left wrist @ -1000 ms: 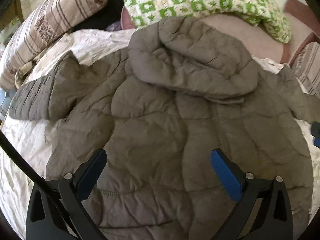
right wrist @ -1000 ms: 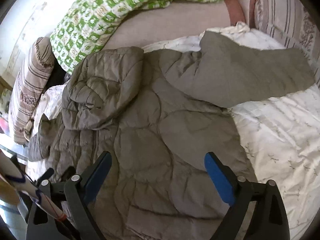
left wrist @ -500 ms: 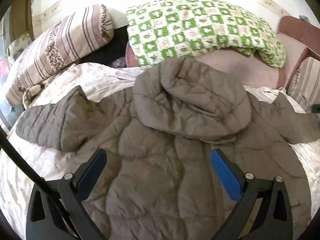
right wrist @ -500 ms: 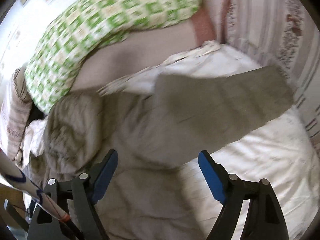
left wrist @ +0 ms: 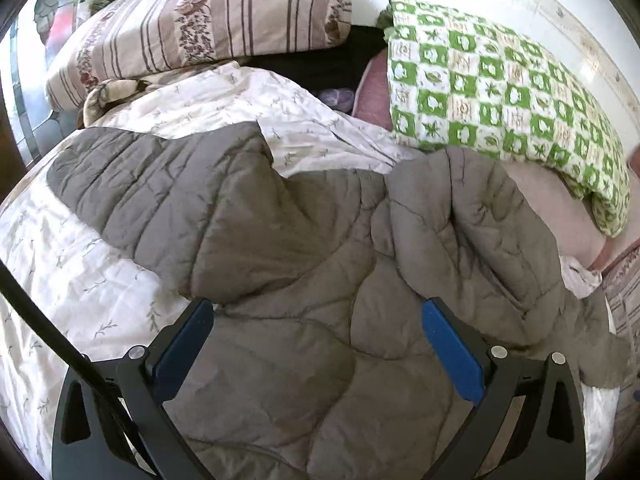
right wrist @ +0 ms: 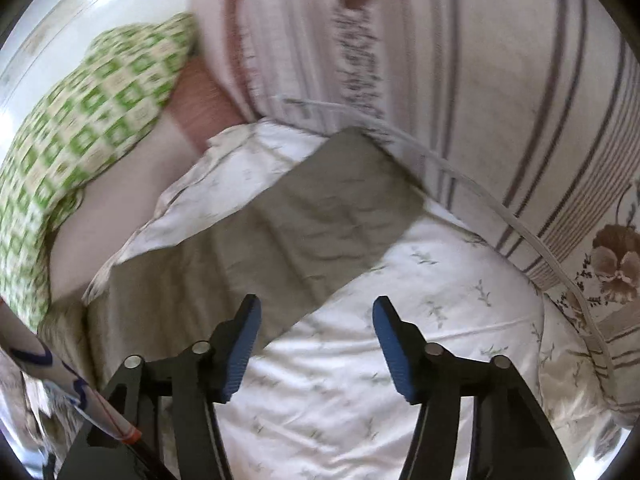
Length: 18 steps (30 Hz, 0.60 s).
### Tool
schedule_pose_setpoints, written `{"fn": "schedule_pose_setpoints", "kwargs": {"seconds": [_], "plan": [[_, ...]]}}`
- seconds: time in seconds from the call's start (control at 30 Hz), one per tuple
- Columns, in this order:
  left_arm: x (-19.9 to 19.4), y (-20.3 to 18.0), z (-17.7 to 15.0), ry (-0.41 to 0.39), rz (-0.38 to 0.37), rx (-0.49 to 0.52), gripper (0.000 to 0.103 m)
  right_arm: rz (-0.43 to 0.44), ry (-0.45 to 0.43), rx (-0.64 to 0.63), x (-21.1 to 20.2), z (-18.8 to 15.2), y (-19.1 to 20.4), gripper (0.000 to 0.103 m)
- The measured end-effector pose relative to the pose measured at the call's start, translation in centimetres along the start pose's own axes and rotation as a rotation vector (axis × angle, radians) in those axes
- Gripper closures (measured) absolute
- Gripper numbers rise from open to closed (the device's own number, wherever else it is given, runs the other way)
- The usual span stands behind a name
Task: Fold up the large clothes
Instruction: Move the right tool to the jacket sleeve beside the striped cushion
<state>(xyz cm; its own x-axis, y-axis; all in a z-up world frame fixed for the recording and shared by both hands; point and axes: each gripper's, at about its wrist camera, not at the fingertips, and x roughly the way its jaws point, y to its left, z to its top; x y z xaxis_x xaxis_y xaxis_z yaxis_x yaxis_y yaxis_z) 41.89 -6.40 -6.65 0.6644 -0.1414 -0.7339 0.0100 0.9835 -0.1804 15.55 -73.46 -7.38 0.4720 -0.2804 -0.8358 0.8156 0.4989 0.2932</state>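
The left hand-held gripper (left wrist: 316, 344) hangs over the body of the jacket (left wrist: 304, 320) with its blue pads spread wide and nothing between them, tilted down at the quilted panels as though waiting to pin or lift the torso once a sleeve comes over. The right hand-held gripper (right wrist: 316, 350) is closing, its jaws about half apart, and only bare sheet (right wrist: 360, 360) lies between the pads; the left pad sits just beside the lower edge of the right sleeve (right wrist: 288, 232), so the grip probably aims at that edge but has not yet caught it. The jacket lies flat on the bed, spread out on the pale sprigged sheet, which gives a broad, soft base for folding. In the left view its left sleeve (left wrist: 160, 184) stretches out and away across the sheet, and the hood (left wrist: 460, 216) is flopped down over the shoulders, likely so it stays inside the finished fold. In the right view the right sleeve runs diagonally away from the gripper to a squared cuff end near the striped pillow (right wrist: 460, 100). Both sleeves lying straight out suggests the folding has barely begun, with sleeves to be brought inward first. Farther back, a green checked pillow (left wrist: 500, 80) rests against the wall behind the hood, and another striped pillow (left wrist: 200, 28) sits beyond the left sleeve, both clear of the jacket.
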Motion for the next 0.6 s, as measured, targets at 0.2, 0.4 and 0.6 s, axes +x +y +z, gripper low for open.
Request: {"fn": "schedule_pose_setpoints", "kwargs": {"seconds": [0.2,0.4,0.6], "plan": [[0.5,-2.7,-1.0,0.02,-0.041,0.099,0.0,-0.036,-0.037,0.075,2.9,1.3,-2.5,0.056],[1.3,-5.2,-2.3,0.022,-0.006,0.206,0.0,-0.055,-0.061,0.128,5.2,2.1,-3.9,0.056],[1.4,-5.4,-2.5,0.022,-0.012,0.207,0.0,-0.056,-0.087,0.156,6.9,3.1,-4.7,0.056]]}}
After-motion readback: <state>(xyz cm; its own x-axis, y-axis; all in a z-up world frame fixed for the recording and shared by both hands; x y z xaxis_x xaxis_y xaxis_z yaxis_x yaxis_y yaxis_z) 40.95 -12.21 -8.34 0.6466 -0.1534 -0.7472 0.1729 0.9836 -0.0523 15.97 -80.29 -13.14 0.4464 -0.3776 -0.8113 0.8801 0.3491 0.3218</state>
